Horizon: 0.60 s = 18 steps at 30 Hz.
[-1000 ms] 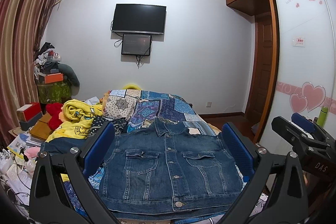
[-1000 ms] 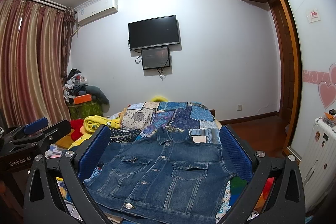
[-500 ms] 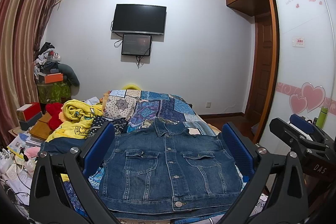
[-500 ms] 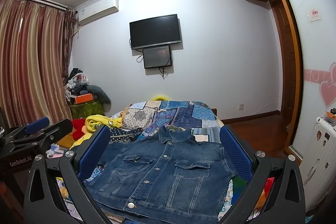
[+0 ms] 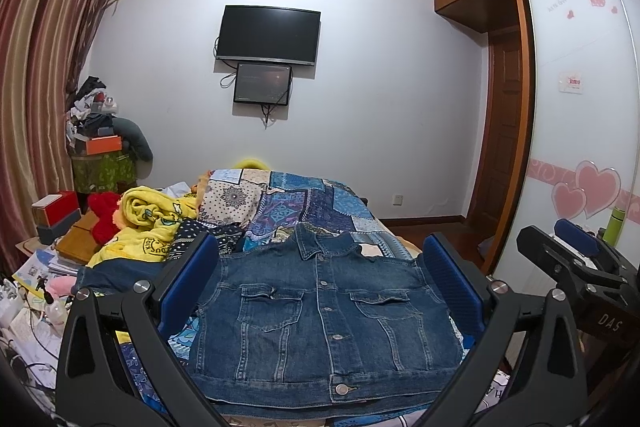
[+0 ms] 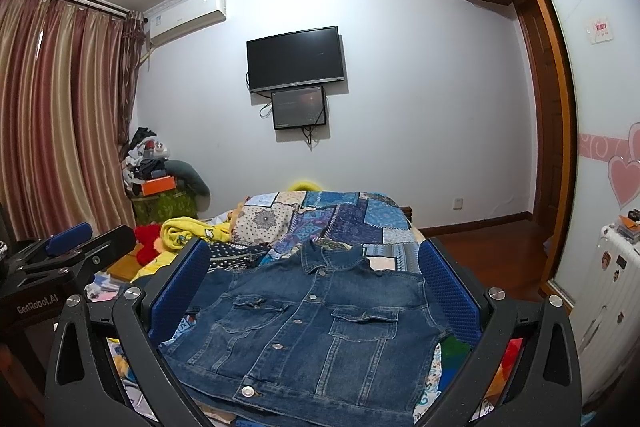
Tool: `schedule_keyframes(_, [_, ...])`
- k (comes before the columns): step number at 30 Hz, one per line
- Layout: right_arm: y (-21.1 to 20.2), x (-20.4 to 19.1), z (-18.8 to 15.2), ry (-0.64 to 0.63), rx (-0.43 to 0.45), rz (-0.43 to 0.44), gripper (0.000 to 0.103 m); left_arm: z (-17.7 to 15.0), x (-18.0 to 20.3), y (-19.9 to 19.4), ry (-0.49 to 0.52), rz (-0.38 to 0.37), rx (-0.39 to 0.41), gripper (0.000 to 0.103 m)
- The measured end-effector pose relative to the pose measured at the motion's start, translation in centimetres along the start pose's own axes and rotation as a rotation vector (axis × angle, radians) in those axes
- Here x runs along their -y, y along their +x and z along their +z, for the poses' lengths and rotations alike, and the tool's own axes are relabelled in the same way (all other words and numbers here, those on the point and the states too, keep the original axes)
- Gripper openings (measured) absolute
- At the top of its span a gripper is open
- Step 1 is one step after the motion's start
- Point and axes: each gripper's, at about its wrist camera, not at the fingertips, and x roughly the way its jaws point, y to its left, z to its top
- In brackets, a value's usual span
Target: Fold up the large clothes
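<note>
The dark blue denim jacket (image 5: 324, 323) lies face up and buttoned on the blue patchwork quilt (image 5: 316, 203) covering the bed, collar toward the far wall, hem nearest the cameras; its sleeves appear tucked away, so it reads as a sleeveless rectangle, and a strip of denim pokes out at its left side. Over the last second almost nothing has changed on the cloth: same outline, same creases at the chest pockets. In the left view the right gripper drifts slightly left, and the right view tips a little. I judge this a pause between folds, with the halving fold from hem to collar probably still to come

The left gripper (image 5: 320, 283) hovers short of the hem, its blue-padded fingers (image 5: 188, 283) spread wide with nothing between them. The right gripper (image 6: 314, 287) hangs likewise, jaws apart and empty, just beside the left one

To the left of the jacket sits a crumpled yellow printed blanket (image 5: 156, 223) and a red plush toy (image 5: 103, 215). Beyond, a black wall-mounted television (image 5: 269, 34) hangs on the white wall
</note>
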Motion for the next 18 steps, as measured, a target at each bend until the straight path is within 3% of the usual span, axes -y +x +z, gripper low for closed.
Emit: schedule_keyframes(18, [1.9,-0.1,0.0,-0.010,-0.037,-0.009,0.103,0.3,-1.4,1.7,-0.015,0.024,-0.019,0.103])
